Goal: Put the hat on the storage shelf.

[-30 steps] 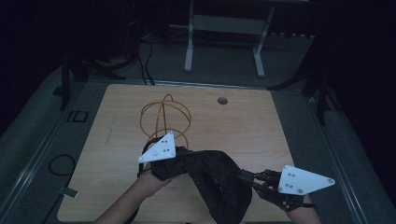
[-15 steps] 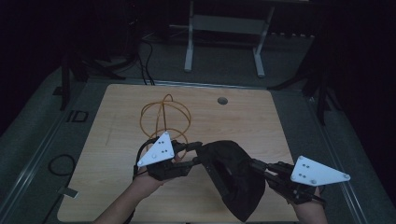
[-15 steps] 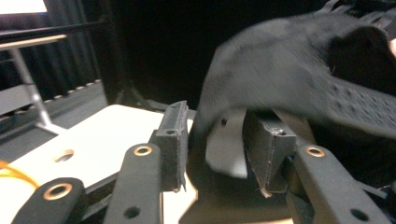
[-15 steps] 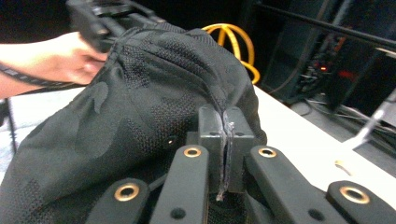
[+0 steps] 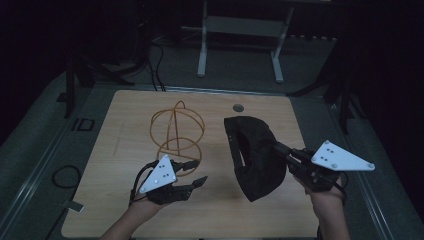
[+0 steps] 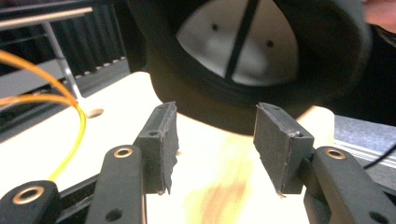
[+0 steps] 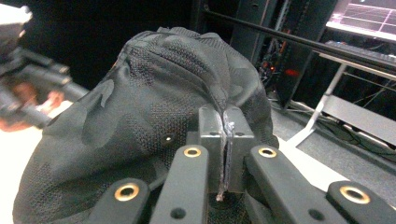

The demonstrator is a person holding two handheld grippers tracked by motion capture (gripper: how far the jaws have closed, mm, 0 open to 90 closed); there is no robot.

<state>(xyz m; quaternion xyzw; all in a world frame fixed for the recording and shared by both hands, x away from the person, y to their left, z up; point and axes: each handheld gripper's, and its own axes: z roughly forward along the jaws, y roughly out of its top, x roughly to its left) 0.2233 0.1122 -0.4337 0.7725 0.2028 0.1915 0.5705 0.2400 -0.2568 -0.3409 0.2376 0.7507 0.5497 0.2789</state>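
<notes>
- Two grippers are observed: the right gripper (image 5: 278, 148) is clamped on a black cap (image 5: 255, 157), held over the table (image 5: 125, 112).
- Left gripper (image 5: 198, 172) is spread, empty, beside an orange wire frame (image 5: 176, 131).

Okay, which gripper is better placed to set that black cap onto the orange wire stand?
Right, probably. The right gripper is already shut on the black cap and holds it off the table, beside the orange wire stand. The left gripper is open and holds nothing.
</notes>
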